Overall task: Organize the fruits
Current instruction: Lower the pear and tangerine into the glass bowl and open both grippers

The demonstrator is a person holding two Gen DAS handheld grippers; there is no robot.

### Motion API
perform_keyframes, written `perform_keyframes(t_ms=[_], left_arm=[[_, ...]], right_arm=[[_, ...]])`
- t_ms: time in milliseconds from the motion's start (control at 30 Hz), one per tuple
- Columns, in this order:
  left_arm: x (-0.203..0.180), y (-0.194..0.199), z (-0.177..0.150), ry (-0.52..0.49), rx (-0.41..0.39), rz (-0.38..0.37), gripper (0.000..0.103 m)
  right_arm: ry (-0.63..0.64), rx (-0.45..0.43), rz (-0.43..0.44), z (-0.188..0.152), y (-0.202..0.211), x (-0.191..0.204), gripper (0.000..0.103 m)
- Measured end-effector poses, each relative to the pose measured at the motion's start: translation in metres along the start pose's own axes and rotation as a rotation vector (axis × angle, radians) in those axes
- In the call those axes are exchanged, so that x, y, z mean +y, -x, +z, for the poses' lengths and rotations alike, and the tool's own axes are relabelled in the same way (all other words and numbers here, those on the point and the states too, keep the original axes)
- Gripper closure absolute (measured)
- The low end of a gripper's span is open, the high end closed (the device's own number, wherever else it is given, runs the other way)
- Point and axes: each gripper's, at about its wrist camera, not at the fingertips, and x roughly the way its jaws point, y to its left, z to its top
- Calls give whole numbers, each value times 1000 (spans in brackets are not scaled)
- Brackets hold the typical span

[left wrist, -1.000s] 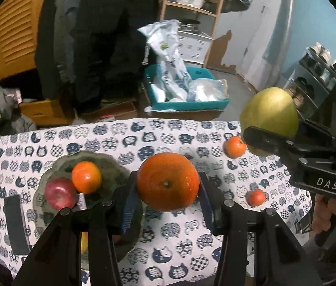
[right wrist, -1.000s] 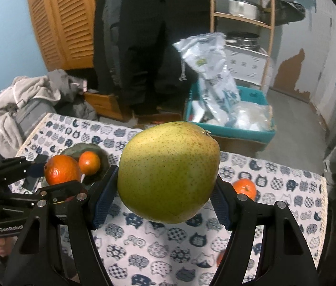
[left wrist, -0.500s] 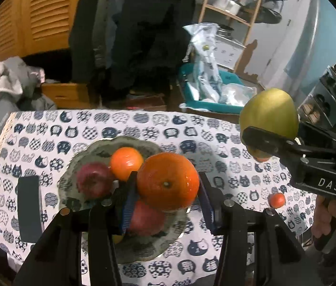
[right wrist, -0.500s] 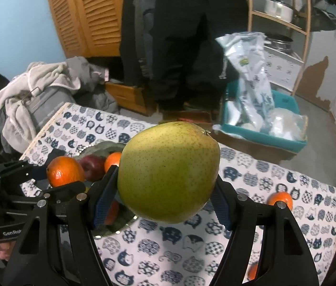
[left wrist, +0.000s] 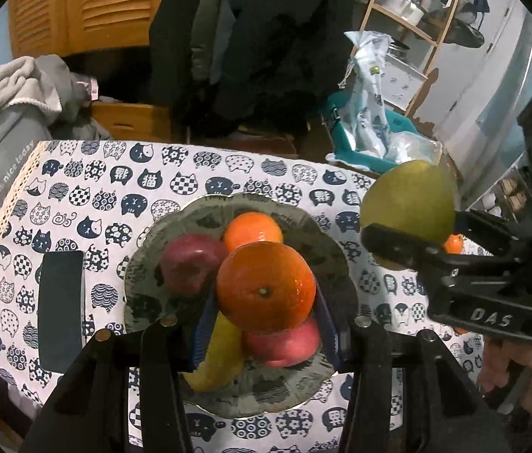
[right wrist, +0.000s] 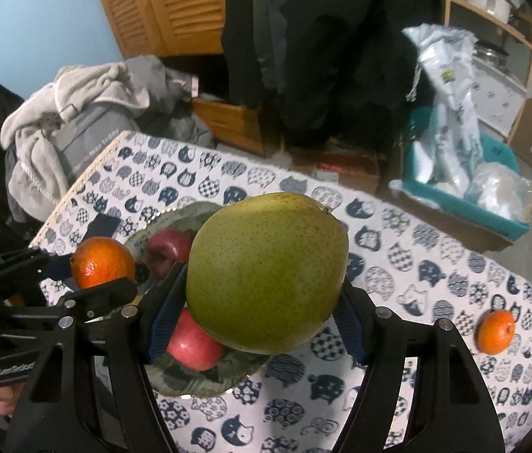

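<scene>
My left gripper (left wrist: 266, 294) is shut on a large orange (left wrist: 266, 291), held just above a green scalloped plate (left wrist: 303, 226). On that plate lie a dark red apple (left wrist: 190, 264), a smaller orange (left wrist: 252, 231), a pinkish red apple (left wrist: 284, 345) and a yellow fruit (left wrist: 216, 362). My right gripper (right wrist: 262, 294) is shut on a big green pear (right wrist: 266, 271), hanging over the plate's right side (right wrist: 198, 381). In the left wrist view the pear (left wrist: 409, 204) shows at the right. The held orange (right wrist: 101, 262) shows at the left of the right wrist view.
A cat-print cloth (left wrist: 88, 192) covers the table. A dark flat phone (left wrist: 60, 305) lies left of the plate. A loose small orange (right wrist: 496, 330) sits on the cloth at the right. Clothes (right wrist: 88, 113) are heaped beyond the left edge, a teal bin (right wrist: 492, 188) on the floor behind.
Both grippers moved left and lower with their fruits. The plate has shifted from the left to under the held orange, and the pear now hangs over the plate's right side.
</scene>
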Motion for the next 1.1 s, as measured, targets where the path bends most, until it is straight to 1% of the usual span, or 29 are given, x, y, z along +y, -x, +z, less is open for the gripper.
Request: perform_keyframes(t_ms=[367, 700, 833, 900, 1000, 1100], left_arm=[[20, -29, -6, 49, 61, 30, 54], [22, -37, -10, 45, 84, 48, 54], [23, -40, -11, 46, 95, 49, 54], [23, -42, -11, 49, 98, 51, 54], [24, -44, -11, 56, 104, 49, 54], [25, -45, -11, 63, 110, 51, 54]], right_arm=[[-14, 101, 25, -11, -57, 0, 31], [-38, 166, 54, -22, -85, -3, 31], [-44, 208, 83, -26, -95, -2, 30], [-47, 198, 81, -26, -93, -2, 31], [-73, 178, 109, -21, -86, -7, 31], [-71, 151, 88, -16, -76, -10, 31]])
